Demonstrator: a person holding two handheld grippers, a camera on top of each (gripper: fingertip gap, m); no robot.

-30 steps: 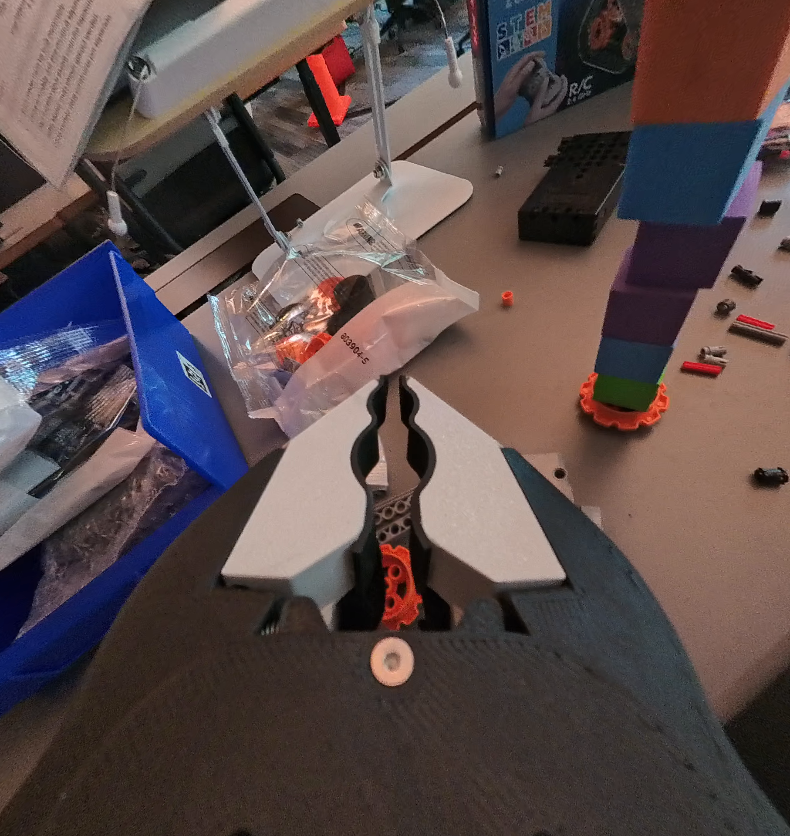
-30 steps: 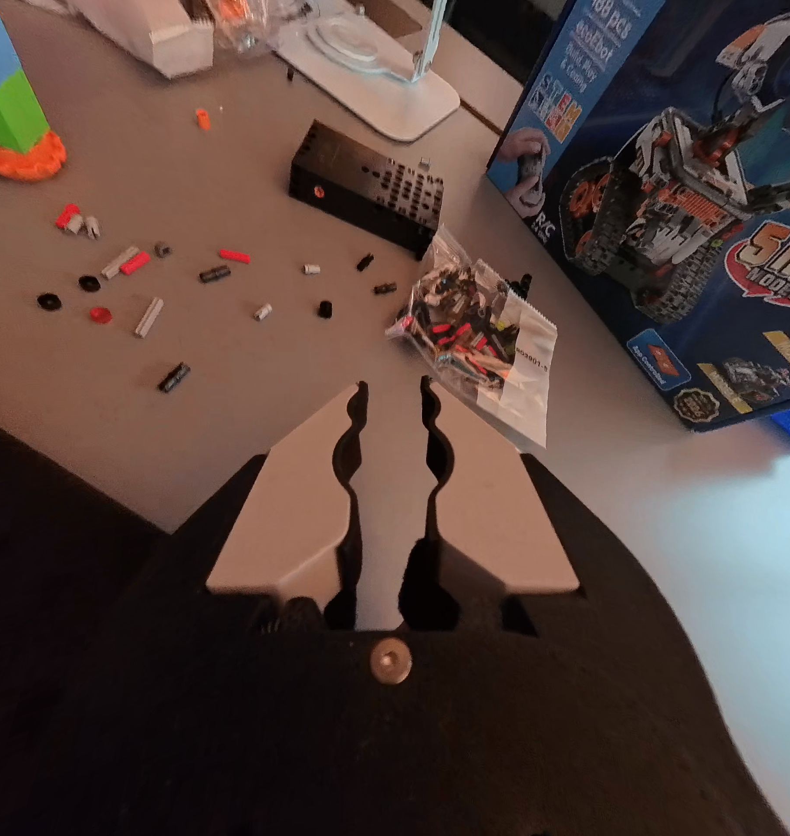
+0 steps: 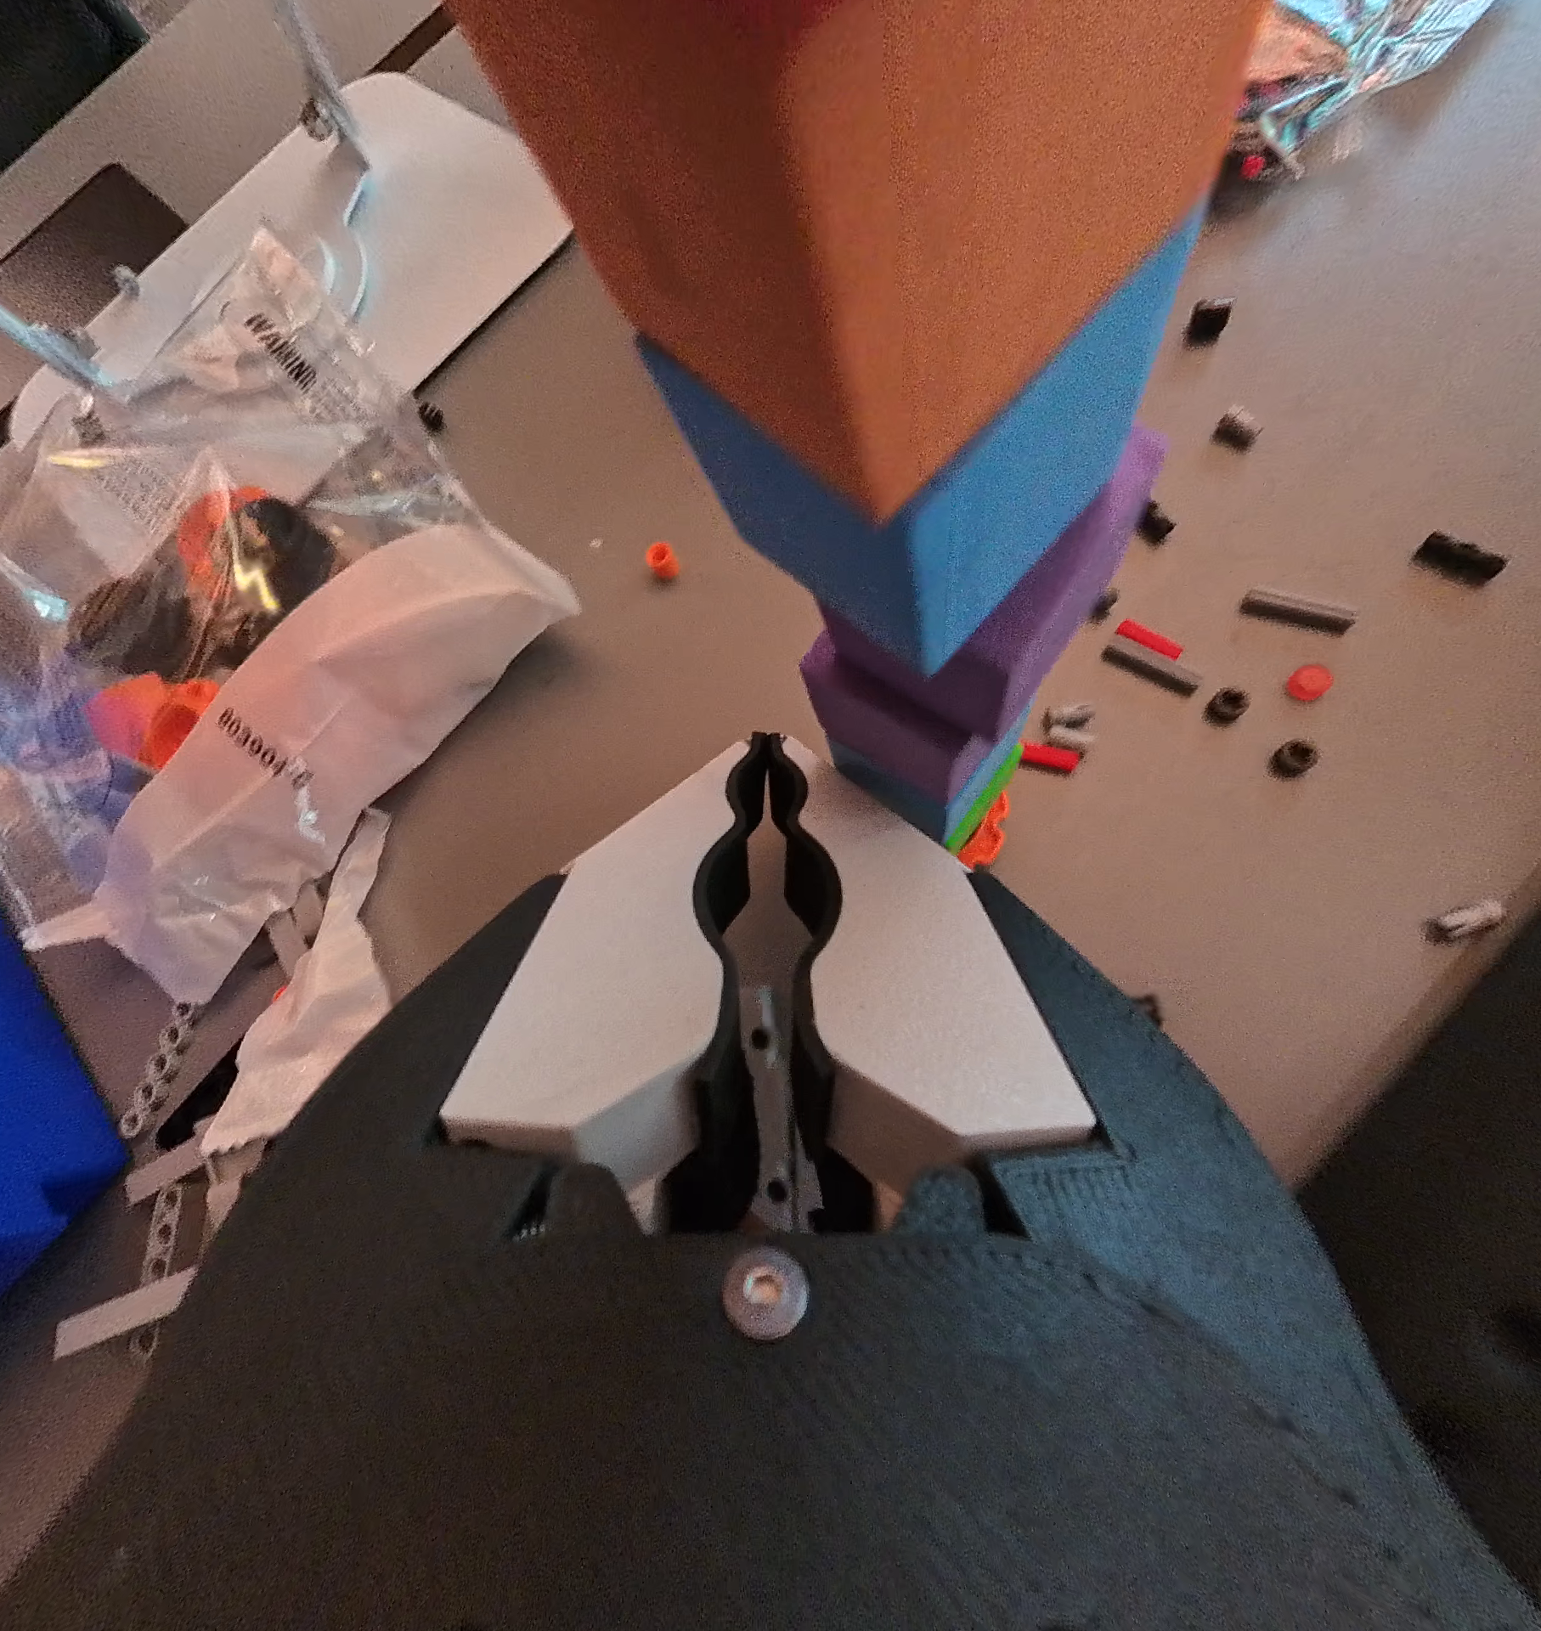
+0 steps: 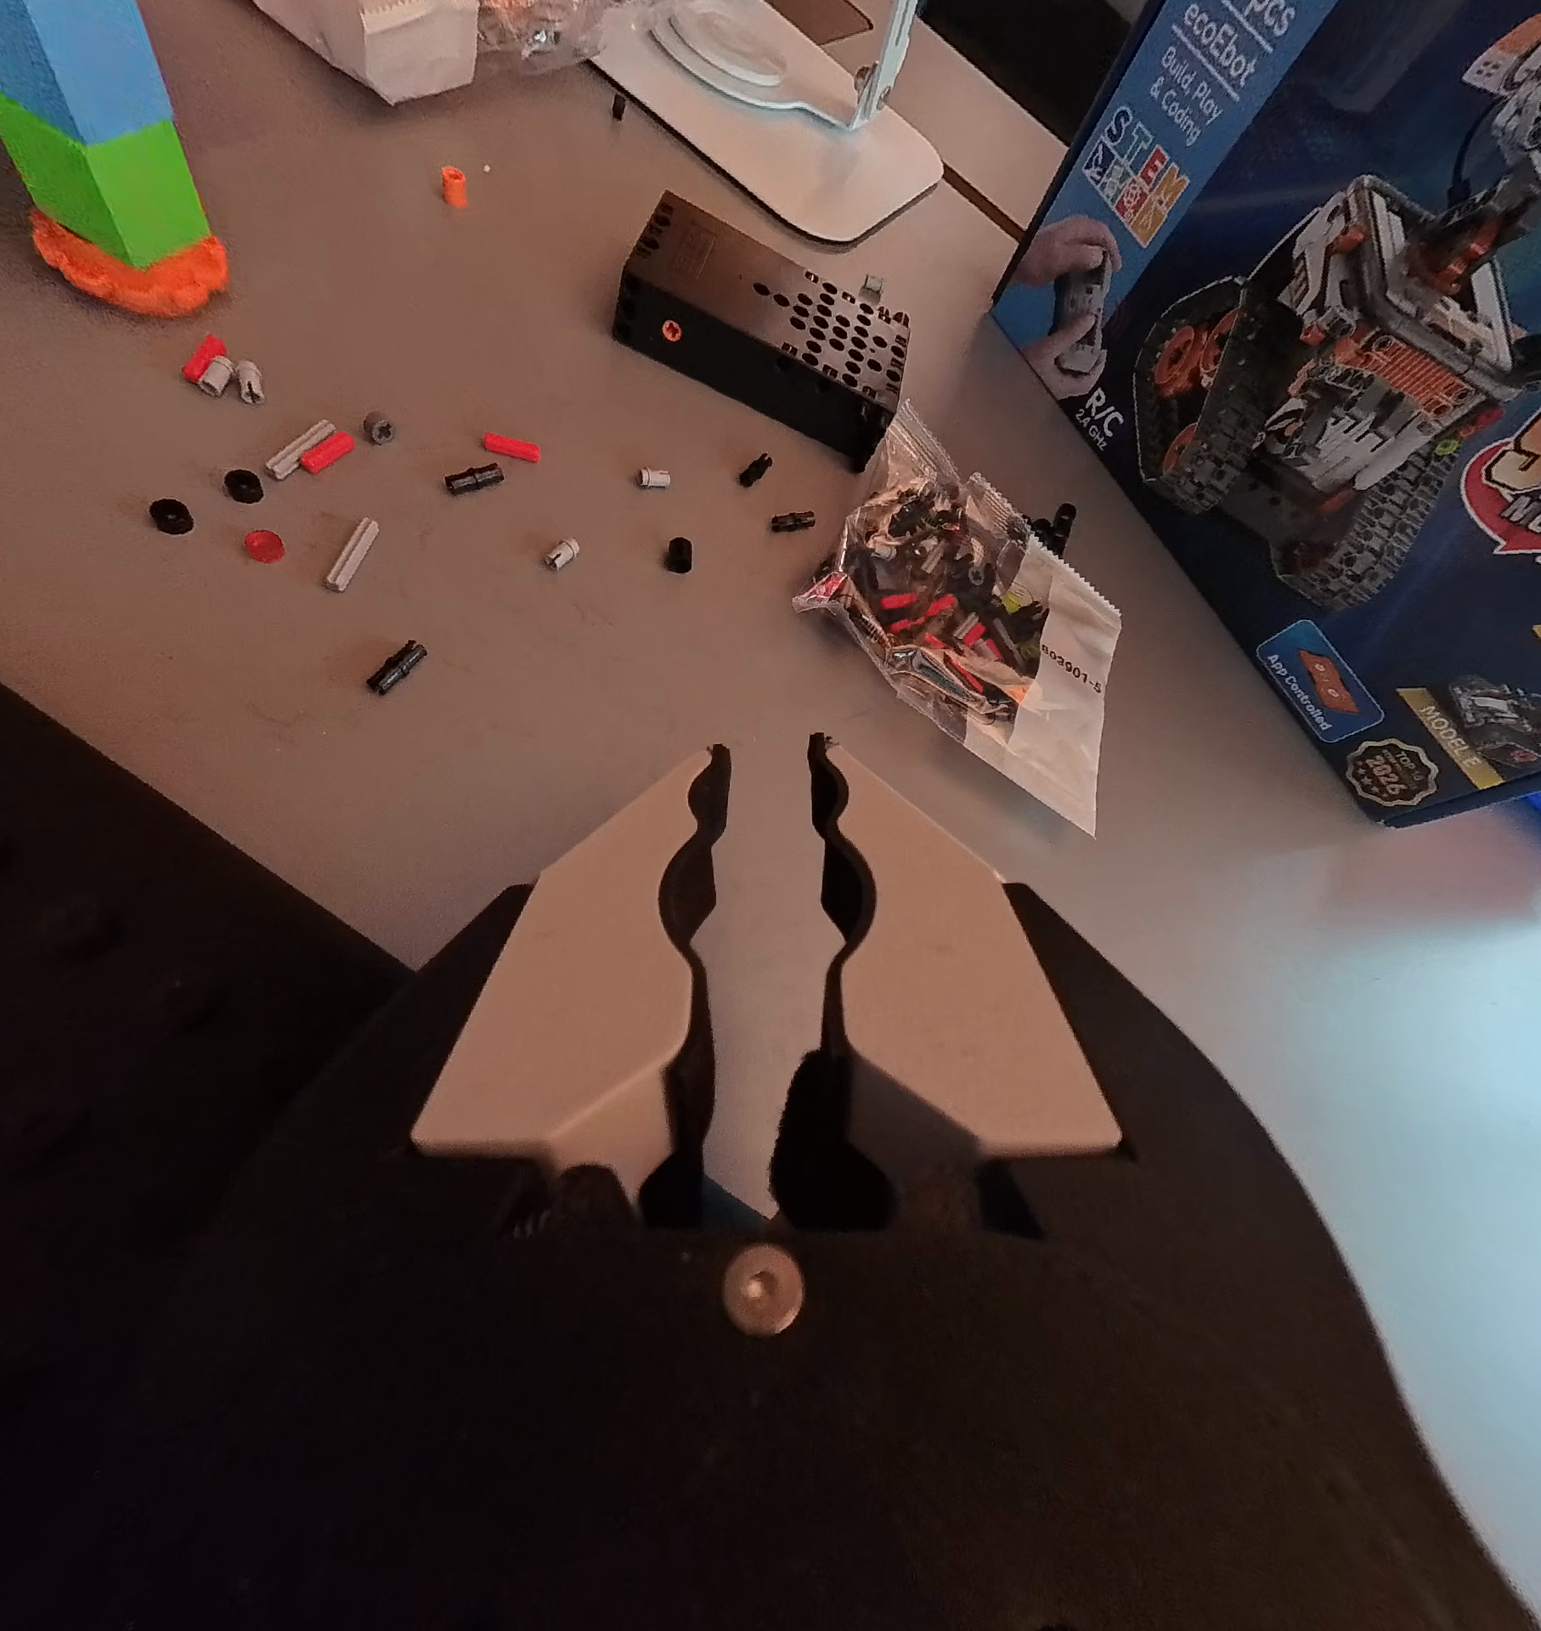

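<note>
Orange, blue, purple and green up the block tower (image 3: 952,547), orange gear base (image 4: 127,269). Red, grey, black pins (image 4: 334,494) across the tan table (image 4: 484,706). Black perforated box (image 4: 758,353); blue carton (image 4: 1332,371).

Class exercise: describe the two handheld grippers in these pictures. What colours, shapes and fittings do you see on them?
Both look alike. The left gripper and right gripper each have a broad, dark, ridged, textured body, two pale grey wedge-shaped fingers with wavy black inner pads, and a round silver screw with washer centred below the fingers. No cables, sleeves or hands show.
</note>
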